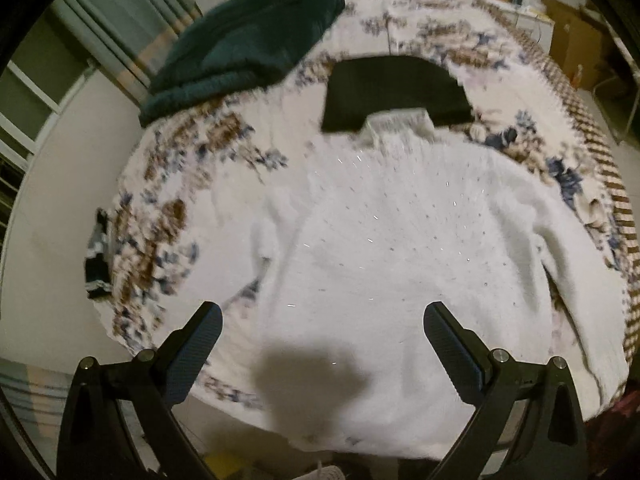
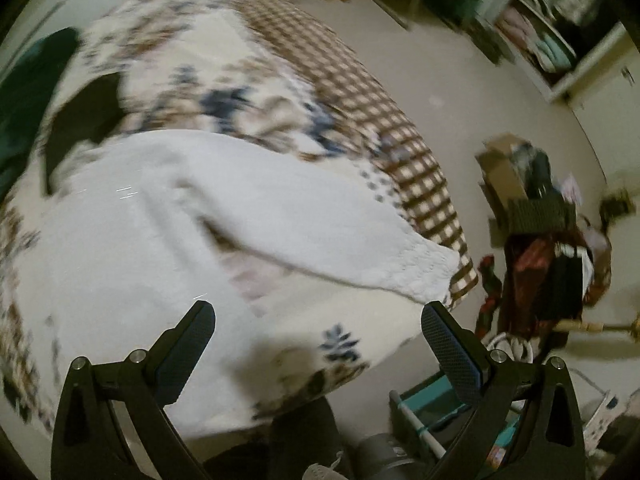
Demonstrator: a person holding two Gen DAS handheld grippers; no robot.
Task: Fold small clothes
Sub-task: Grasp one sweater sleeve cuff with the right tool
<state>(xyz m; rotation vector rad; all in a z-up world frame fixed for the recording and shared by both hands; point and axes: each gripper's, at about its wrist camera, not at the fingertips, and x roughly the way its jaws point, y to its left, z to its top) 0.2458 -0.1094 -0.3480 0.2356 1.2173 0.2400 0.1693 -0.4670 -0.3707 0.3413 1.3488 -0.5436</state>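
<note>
A white knitted sweater (image 1: 380, 240) lies spread flat on a bed (image 1: 168, 208) with a floral cover, collar pointing away, directly under and ahead of the left claw (image 1: 322, 322). The left claw hangs wide open and empty above the hem. The right claw (image 2: 318, 318), also wide open and empty, hovers near 1 sleeve (image 2: 340, 240) reaching toward the bed's edge. The knit looks soft, light and floppy, likely to sag. Pinching the cuff or a hem corner seems best.
</note>
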